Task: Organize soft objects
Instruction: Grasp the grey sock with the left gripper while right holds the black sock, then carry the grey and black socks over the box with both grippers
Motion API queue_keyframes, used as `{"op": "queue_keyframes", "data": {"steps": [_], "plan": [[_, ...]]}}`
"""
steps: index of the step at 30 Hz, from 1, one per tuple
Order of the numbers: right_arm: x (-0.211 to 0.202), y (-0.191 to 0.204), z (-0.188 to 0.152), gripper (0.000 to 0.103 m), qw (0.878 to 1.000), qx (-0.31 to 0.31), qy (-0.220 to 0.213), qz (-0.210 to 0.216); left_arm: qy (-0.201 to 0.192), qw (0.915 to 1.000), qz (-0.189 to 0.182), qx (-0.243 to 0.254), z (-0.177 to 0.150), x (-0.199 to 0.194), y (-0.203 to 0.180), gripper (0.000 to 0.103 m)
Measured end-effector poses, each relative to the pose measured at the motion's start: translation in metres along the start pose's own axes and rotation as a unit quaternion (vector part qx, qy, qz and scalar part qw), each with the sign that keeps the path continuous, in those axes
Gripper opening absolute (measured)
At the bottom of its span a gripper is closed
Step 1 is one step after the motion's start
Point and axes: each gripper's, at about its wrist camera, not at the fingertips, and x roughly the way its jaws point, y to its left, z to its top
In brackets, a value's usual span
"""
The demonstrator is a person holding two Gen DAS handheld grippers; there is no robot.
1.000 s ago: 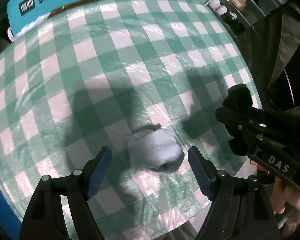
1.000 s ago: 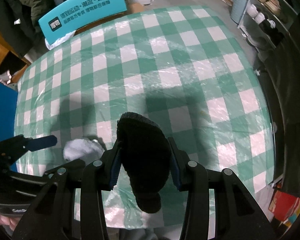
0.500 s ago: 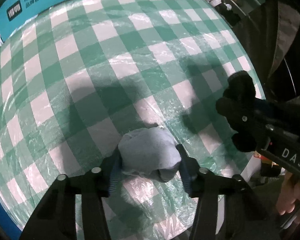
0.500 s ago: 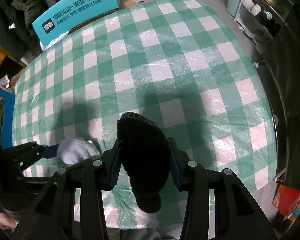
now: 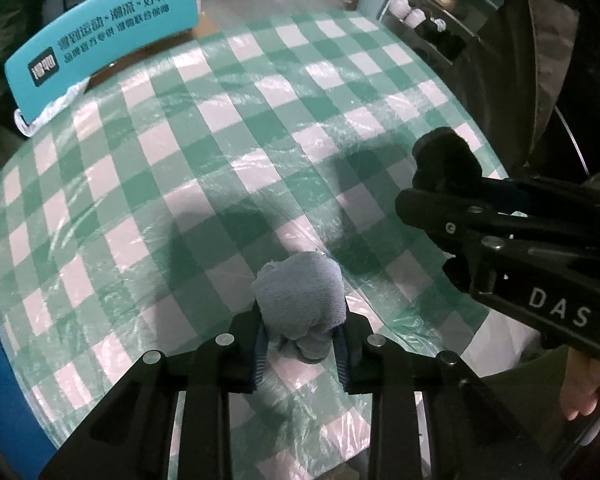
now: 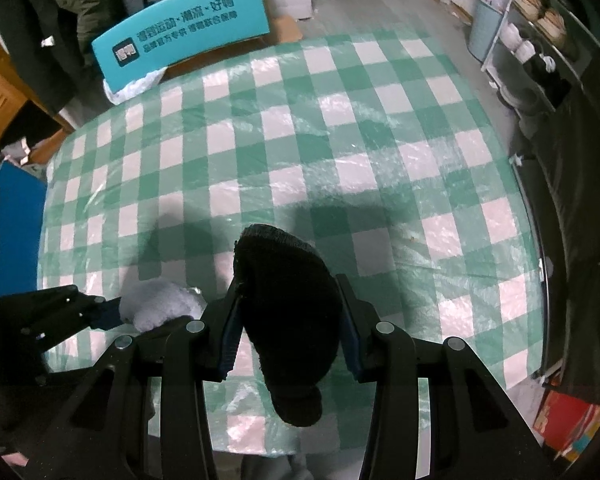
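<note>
My left gripper (image 5: 300,344) is shut on a rolled grey sock (image 5: 300,296) and holds it above the near part of the green-and-white checked table (image 5: 228,152). The grey sock also shows in the right wrist view (image 6: 160,304), low on the left. My right gripper (image 6: 288,328) is shut on a black sock (image 6: 288,312), held above the table's near edge. In the left wrist view the right gripper with the black sock (image 5: 446,160) is at the right, apart from the grey sock.
A teal sign board (image 6: 180,48) leans beyond the table's far edge. A shoe rack (image 6: 540,40) stands at the right. A blue panel (image 6: 16,224) is at the left. Coats hang at the far left.
My left gripper closed on the grey sock and lifted it off the table. My right gripper kept its hold on the black sock and rose slightly.
</note>
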Motion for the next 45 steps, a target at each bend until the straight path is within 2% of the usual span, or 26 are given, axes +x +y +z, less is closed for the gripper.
{"op": "queue_keyframes", "data": {"steps": [19, 27, 45], "plan": [[-0.038, 0.055, 0.001, 0.041, 0.998, -0.06, -0.033, 0.015, -0.053, 0.9978, 0.025, -0.031, -0.029, -0.076, 0.039, 0.028], [-0.057, 0.083, -0.001, 0.041, 0.994, -0.088, -0.049, 0.03, -0.074, 0.9952, 0.041, -0.048, -0.052, -0.112, 0.067, 0.028], [-0.082, 0.166, -0.006, 0.042, 0.982, -0.159, -0.063, 0.074, -0.113, 0.9884, 0.074, -0.07, -0.081, -0.172, 0.104, 0.028]]}}
